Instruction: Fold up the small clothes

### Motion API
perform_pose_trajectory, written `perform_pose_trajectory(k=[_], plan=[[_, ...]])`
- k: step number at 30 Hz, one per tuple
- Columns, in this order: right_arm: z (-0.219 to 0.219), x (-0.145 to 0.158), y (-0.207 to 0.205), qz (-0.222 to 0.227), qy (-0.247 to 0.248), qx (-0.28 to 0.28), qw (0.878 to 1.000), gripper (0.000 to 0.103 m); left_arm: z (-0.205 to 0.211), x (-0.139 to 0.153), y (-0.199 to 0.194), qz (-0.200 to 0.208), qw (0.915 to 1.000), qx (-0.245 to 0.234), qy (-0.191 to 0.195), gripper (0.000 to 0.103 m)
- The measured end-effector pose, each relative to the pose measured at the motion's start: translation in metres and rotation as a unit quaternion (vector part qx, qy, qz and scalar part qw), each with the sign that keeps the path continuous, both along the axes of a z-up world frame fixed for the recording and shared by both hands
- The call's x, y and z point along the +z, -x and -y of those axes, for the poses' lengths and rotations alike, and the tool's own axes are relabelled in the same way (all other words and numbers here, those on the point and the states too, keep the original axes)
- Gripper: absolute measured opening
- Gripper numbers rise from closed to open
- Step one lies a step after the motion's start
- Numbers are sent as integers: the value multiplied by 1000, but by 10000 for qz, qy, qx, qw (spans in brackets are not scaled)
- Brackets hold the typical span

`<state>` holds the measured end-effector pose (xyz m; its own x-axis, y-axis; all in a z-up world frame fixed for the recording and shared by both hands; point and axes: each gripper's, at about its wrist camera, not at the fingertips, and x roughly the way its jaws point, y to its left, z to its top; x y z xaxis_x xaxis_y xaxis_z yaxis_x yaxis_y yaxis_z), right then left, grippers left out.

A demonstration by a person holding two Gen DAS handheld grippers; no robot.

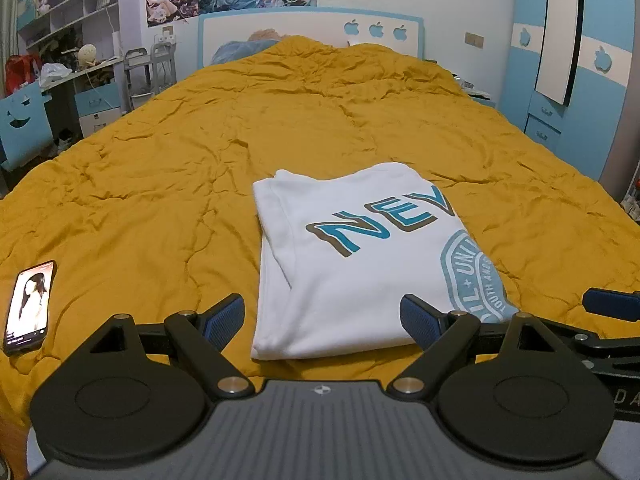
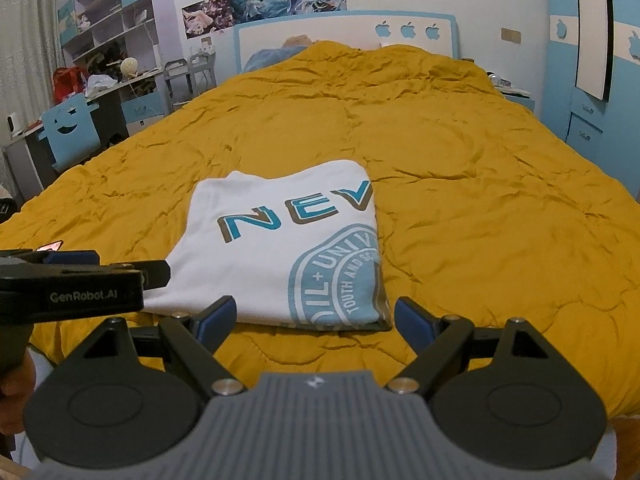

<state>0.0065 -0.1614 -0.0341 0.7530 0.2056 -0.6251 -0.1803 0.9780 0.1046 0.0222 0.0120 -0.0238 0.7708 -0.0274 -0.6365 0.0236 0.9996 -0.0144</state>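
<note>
A white T-shirt (image 1: pixel 344 268) with blue "NEV" lettering and a round blue print lies folded into a rectangle on the yellow bedspread (image 1: pixel 160 168). It also shows in the right wrist view (image 2: pixel 280 248). My left gripper (image 1: pixel 322 322) is open and empty, just in front of the shirt's near edge. My right gripper (image 2: pixel 314 318) is open and empty, at the shirt's near right corner. The left gripper's side (image 2: pixel 72 280) shows at the left of the right wrist view.
A phone (image 1: pixel 29 308) with a lit screen lies on the bedspread to the left of the shirt. A desk and shelves (image 1: pixel 68 52) stand beyond the bed's left side, a blue wardrobe (image 1: pixel 580 80) on the right, the headboard (image 1: pixel 312 32) at the far end.
</note>
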Motion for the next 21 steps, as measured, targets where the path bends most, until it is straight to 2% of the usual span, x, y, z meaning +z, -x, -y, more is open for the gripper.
perform_pose_trajectory(k=[21], plan=[[-2, -3, -3, -82, -11, 62, 9999, 82, -1, 1, 1, 3, 10000, -16, -17, 102]])
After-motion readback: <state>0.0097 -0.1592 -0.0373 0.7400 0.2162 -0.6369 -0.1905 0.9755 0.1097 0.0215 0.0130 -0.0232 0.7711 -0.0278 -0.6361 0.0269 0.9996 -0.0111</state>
